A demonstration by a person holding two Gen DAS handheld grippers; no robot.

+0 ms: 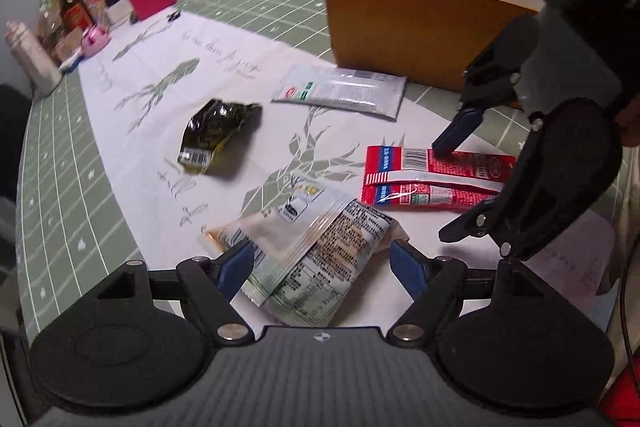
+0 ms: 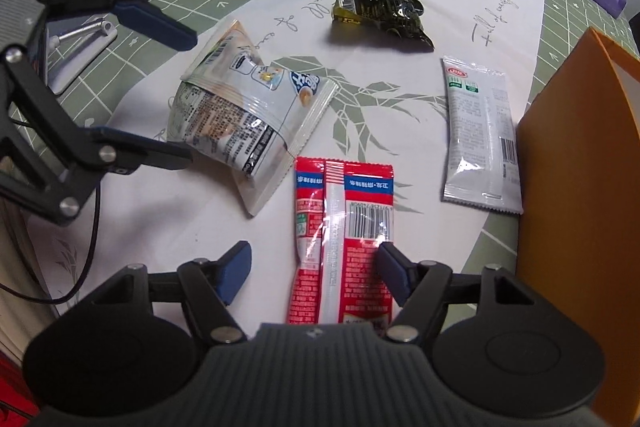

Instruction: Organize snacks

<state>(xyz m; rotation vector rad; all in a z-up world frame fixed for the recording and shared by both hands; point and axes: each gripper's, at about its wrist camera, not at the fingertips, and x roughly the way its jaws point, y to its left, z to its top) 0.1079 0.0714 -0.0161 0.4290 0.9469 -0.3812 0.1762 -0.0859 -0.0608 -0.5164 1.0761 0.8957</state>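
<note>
Four packets are laid on the white runner: a crumpled pale bag, a flat red packet beside it, a flat grey sachet near the open orange box, and a crinkled dark wrapper farther off.

My black left tongs with blue pads gape wide, angled downward — my matching right tongs likewise spread, gripping nothing.

Orange box (far side cut off)
</note>
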